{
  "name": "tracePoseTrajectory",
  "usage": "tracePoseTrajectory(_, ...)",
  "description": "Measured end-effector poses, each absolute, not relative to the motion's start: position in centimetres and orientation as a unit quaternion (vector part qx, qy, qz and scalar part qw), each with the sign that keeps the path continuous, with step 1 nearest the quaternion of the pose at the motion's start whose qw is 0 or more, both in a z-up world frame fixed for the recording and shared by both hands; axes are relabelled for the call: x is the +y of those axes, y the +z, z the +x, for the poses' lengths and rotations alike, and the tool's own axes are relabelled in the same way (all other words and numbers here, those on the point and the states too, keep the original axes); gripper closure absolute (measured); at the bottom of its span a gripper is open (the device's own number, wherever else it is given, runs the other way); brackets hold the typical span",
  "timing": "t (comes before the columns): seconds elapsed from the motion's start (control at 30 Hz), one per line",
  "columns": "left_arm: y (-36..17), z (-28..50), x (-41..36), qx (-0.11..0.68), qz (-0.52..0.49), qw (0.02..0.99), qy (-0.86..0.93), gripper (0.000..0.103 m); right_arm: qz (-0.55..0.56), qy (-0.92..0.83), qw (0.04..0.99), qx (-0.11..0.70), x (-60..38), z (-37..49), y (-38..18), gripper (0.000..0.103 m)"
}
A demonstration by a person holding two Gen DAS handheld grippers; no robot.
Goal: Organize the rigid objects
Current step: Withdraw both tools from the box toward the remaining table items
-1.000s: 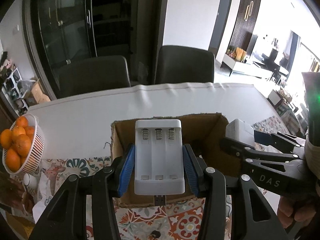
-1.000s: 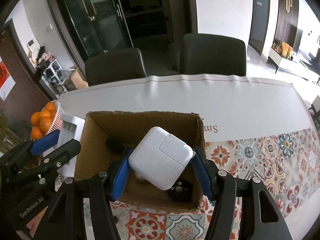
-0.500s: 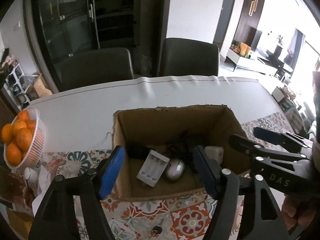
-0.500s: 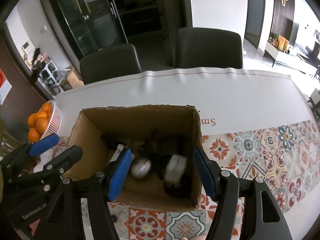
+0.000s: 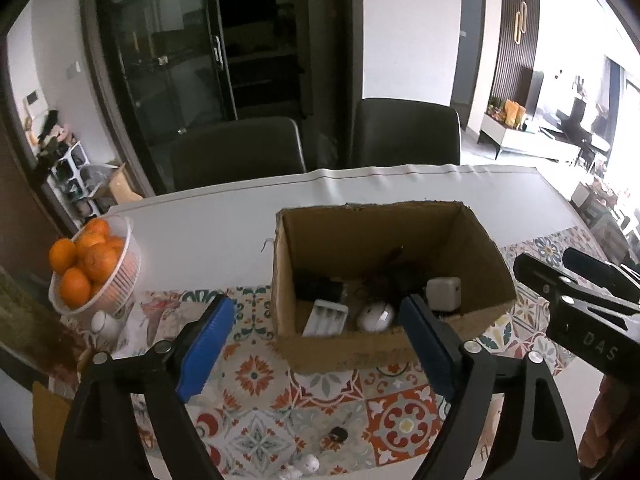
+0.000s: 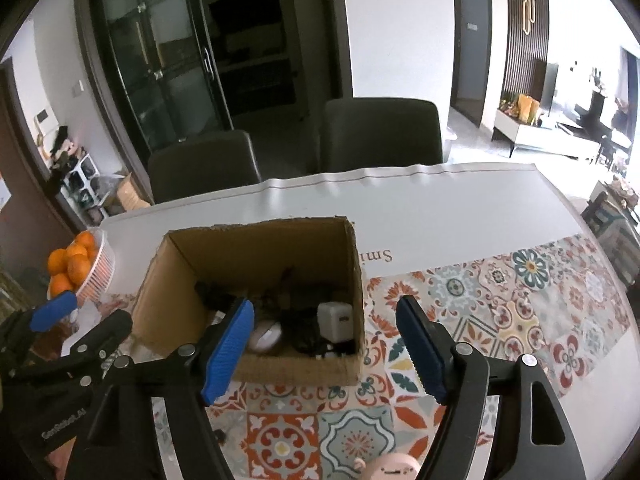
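**A:** What's nearest on your feeds?

**B:** My left tongs (image 5: 316,344), spread wide with nothing between the blue pads. My right tongs (image 6: 324,348) are the same, spread and empty. Both hang above the patterned surface (image 5: 256,376), short of the cardboard box (image 5: 492,256). At the bottom edge of the right view a pink thing (image 6: 390,466) is cut off; I can't say what it is. In the left view there's a small dark item (image 5: 338,435) on the tiles, too small to make out.

**A:** And in the box?

**B:** The white battery charger (image 5: 325,317) leans at the near left of the box floor. Just to its right sits a rounded white-and-grey object, probably a mouse (image 5: 376,316). The white power adapter (image 5: 443,293) stands toward the right wall. Behind them is a dark tangle, maybe cables (image 6: 304,308); I can't separate the pieces.

**A:** Farther out?

**B:** A white basket of oranges (image 5: 86,260) at the left, partly cut off by my left tongs in the right view. Two dark chairs (image 6: 380,132) beyond the far edge
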State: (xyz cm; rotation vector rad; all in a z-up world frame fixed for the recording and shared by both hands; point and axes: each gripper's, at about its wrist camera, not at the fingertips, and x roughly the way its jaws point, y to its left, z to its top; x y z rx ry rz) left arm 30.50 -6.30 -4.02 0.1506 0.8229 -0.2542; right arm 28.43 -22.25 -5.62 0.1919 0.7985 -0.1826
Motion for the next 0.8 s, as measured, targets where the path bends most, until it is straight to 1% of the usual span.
tracePoseTrajectory(0.07, -4.3, 29.5, -5.9, 0.398, 0.069, 0.907, -0.119, 0.015, 0.090, -0.090, 0.916, 0.381, -21.9, 27.3, -5.6, 0.026)
tracePoseTrajectory(0.2, -5.1, 27.7, -5.4, 0.399, 0.066, 0.908, -0.109, 0.012, 0.083, -0.099, 0.919, 0.373, -21.5, 25.1, -6.0, 0.026)
tracePoseTrajectory(0.37, -5.8, 25.5, -4.6, 0.399, 0.059, 0.910, -0.092, 0.012, 0.064, -0.115, 0.926, 0.355, -20.9, 22.9, -6.3, 0.026)
tracePoseTrajectory(0.57, -6.1, 23.1, -3.8, 0.391, 0.052, 0.916, -0.069, 0.011, 0.067, -0.127, 0.930, 0.338, -20.7, 20.7, -6.8, 0.021)
tracePoseTrajectory(0.8, -6.6, 20.0, -3.2, 0.365, 0.047, 0.929, -0.044, 0.008, 0.084, -0.129, 0.936, 0.315, -20.4, 17.6, -7.6, 0.020)
